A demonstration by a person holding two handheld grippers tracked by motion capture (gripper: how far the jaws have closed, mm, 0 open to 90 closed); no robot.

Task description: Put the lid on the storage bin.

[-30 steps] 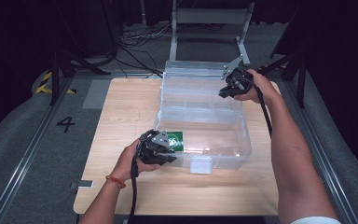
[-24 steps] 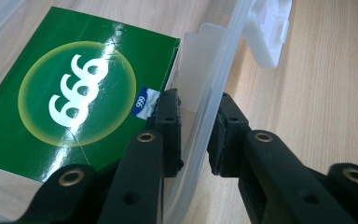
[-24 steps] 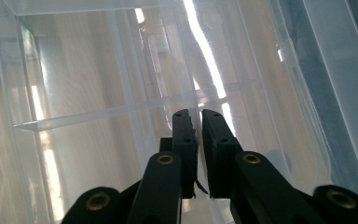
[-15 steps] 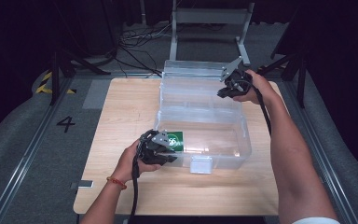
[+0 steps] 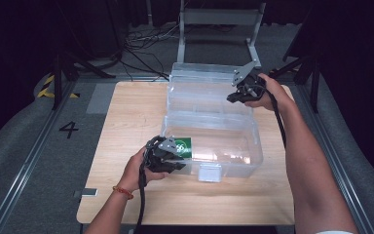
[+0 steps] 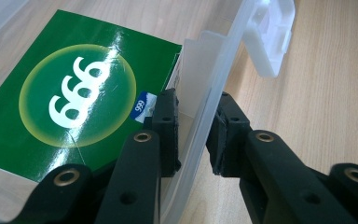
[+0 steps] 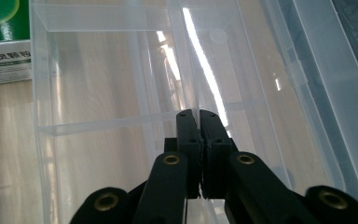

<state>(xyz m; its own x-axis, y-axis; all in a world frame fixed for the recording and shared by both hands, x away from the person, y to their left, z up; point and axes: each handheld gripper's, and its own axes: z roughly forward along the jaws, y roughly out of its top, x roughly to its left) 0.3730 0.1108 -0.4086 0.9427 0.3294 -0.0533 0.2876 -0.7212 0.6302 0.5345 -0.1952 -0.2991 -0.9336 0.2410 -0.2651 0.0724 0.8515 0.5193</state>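
While the clear plastic box (image 5: 209, 141) sits open in the middle of the wooden table (image 5: 126, 117), the person holds it with both claws. The left gripper (image 5: 168, 157) is at the near left corner of the box. Its two black jaws pinch the thin front wall (image 6: 200, 116) of the box, one jaw inside and one jaw outside. A green packet (image 6: 70, 93) with white swirls lies flat on the bottom of the box, just beside the inside jaw. In the high view the same packet (image 5: 182, 144) shows in the near left corner of the box. A white latch (image 5: 209, 172) hangs on the front wall.

The right gripper (image 5: 241, 92) is at the far right, up by the open lid (image 5: 204, 83) that stands behind the box. Its jaws are pressed close together on a thin clear plastic edge (image 7: 196, 100) of the lid. The person's right hand (image 5: 272, 92) wraps around that gripper, and a black cable (image 5: 280, 124) runs down along the arm
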